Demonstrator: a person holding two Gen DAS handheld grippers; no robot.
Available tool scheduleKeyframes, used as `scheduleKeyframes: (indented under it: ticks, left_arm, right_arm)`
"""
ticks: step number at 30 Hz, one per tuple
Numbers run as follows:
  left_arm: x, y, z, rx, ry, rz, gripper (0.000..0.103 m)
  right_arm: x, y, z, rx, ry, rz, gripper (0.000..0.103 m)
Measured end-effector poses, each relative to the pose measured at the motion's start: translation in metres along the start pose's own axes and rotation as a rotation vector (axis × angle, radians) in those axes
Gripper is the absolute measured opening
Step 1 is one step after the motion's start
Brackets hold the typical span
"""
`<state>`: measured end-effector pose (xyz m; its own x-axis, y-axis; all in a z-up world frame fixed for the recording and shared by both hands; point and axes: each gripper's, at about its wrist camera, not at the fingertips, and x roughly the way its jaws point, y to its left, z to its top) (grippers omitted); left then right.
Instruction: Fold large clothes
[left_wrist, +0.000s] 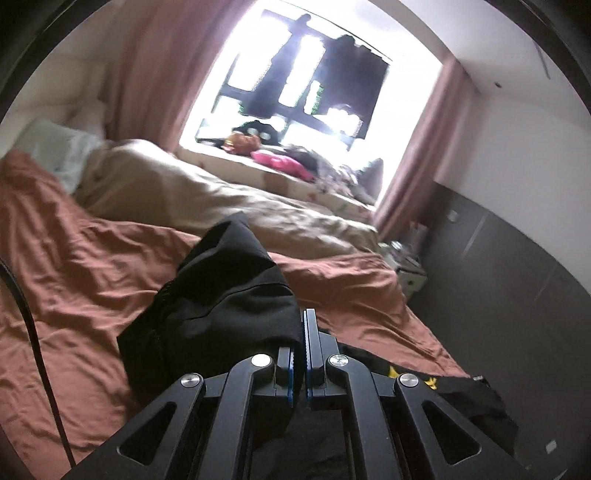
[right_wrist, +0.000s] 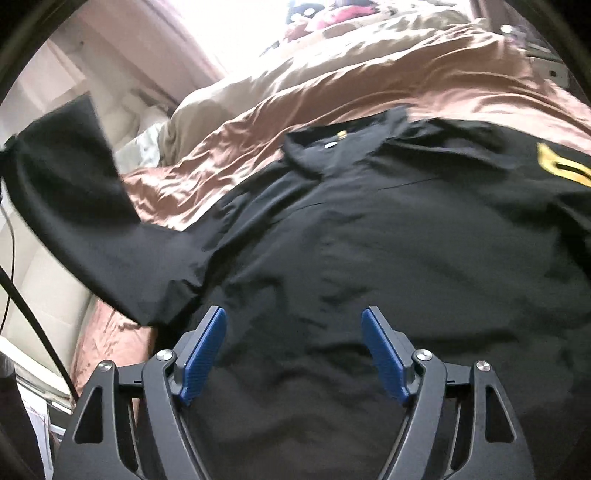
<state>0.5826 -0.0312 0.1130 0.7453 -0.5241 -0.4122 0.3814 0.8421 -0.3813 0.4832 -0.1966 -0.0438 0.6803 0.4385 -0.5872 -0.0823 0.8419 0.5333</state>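
A black polo shirt (right_wrist: 369, 229) with a yellow print lies spread on the rust-brown bedsheet (right_wrist: 258, 122), collar at the far side. Its left sleeve (right_wrist: 74, 177) is lifted up in the air at the left of the right wrist view. My left gripper (left_wrist: 301, 328) is shut on that sleeve's black fabric (left_wrist: 229, 295), which bunches over the left finger and hides it. My right gripper (right_wrist: 293, 325) is open and empty, hovering just above the shirt's lower body.
A beige duvet (left_wrist: 221, 199) and a pale pillow (left_wrist: 66, 147) lie on the far side of the bed. A window ledge (left_wrist: 280, 162) holds piled clothes and toys. Pink curtains frame the window. A dark cabinet (left_wrist: 517, 266) stands at the right. A black cable (left_wrist: 40, 354) hangs at the left.
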Motion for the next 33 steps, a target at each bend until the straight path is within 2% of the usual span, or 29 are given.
scheduleKeyframes:
  ticks: [5,11,13,14,15,17,19,22,25,28,33]
  left_arm:
    - [0.04,-0.051,-0.012,0.082,0.074,-0.058,0.004]
    - [0.092,-0.089,-0.042,0.096,0.167,-0.133,0.004]
    - [0.115,-0.098,-0.06,0.091,0.241,-0.145,0.004]
    - [0.129,-0.101,-0.071,0.088,0.305,-0.141,0.008]
    - [0.14,-0.104,-0.079,0.082,0.36,-0.146,0.015]
    - [0.158,-0.102,-0.1,0.058,0.483,-0.16,0.071]
    - [0.159,-0.101,-0.116,0.074,0.517,-0.145,0.092]
    - [0.15,-0.087,-0.126,0.074,0.543,-0.109,0.094]
    - [0.134,-0.067,-0.123,0.072,0.524,-0.049,0.094]
    - [0.116,-0.038,-0.117,0.093,0.488,0.037,0.094]
    - [0.089,0.013,-0.119,0.086,0.476,0.135,0.094]
  right_arm:
    - [-0.051,-0.031,-0.019,0.039,-0.053,-0.018,0.074]
    - [-0.093,-0.061,-0.035,0.073,-0.082,-0.026,0.074]
    - [-0.099,-0.068,-0.039,0.076,-0.09,-0.042,0.075]
    - [-0.103,-0.073,-0.04,0.083,-0.092,-0.048,0.075]
    - [-0.108,-0.077,-0.041,0.09,-0.092,-0.052,0.075]
    - [-0.112,-0.082,-0.042,0.101,-0.092,-0.059,0.077]
    - [-0.117,-0.085,-0.044,0.108,-0.095,-0.071,0.077]
    - [-0.118,-0.082,-0.044,0.118,-0.092,-0.074,0.077]
    - [-0.112,-0.072,-0.04,0.098,-0.077,-0.075,0.077]
    - [-0.102,-0.05,-0.035,0.04,-0.061,-0.102,0.077]
    - [-0.073,-0.01,-0.026,-0.047,-0.016,-0.135,0.077]
